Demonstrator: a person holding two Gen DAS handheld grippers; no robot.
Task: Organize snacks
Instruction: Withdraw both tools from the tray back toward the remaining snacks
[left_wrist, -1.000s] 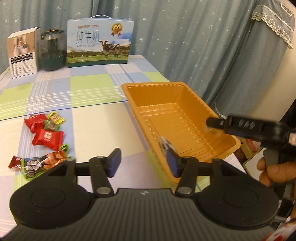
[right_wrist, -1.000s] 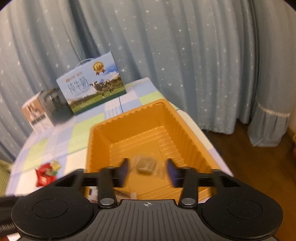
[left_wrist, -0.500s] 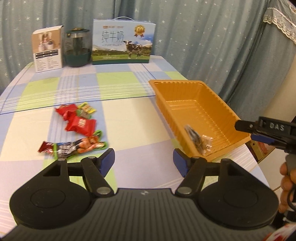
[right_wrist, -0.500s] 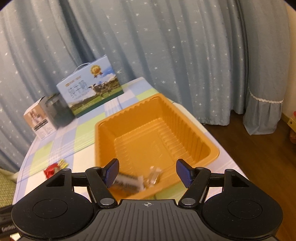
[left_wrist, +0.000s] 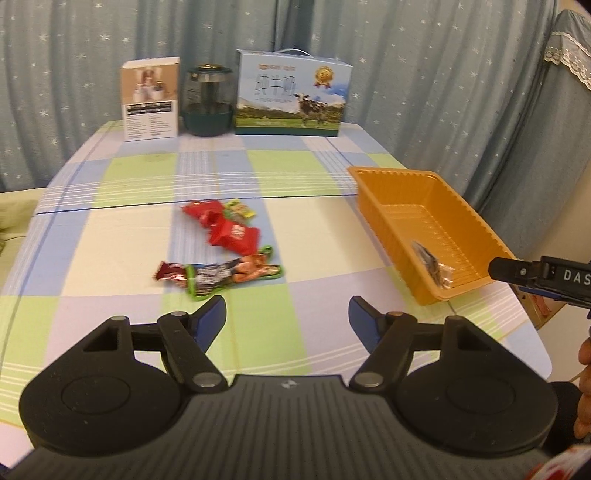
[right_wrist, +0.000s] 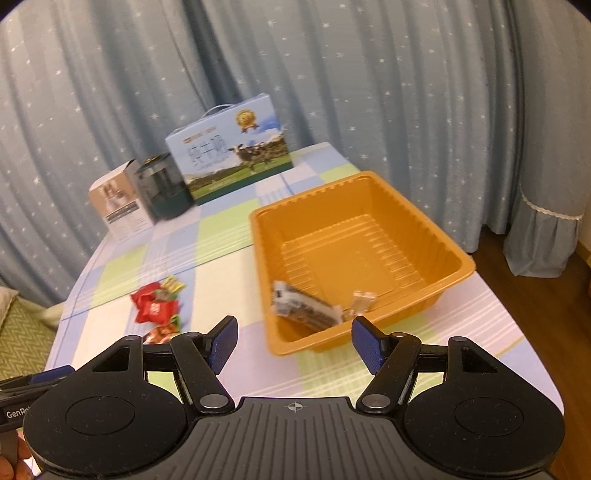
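Both tongs have drawn back from the orange plastic tray (right_wrist: 458, 266); left tongs (left_wrist: 287, 320) opening, seemingly empty.

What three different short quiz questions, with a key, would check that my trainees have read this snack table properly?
1. True or false: the orange tray holds no snacks.
2. Which gripper has something between its pads? A) left gripper B) right gripper C) neither
3. Fill in: the red packets lie on the ____, outside the tray.

Key:
1. False: a dark packet and a small clear one lie at its near end.
2. C: both stand open over the cloth, and the left one's jaws are opening.
3. Tablecloth.
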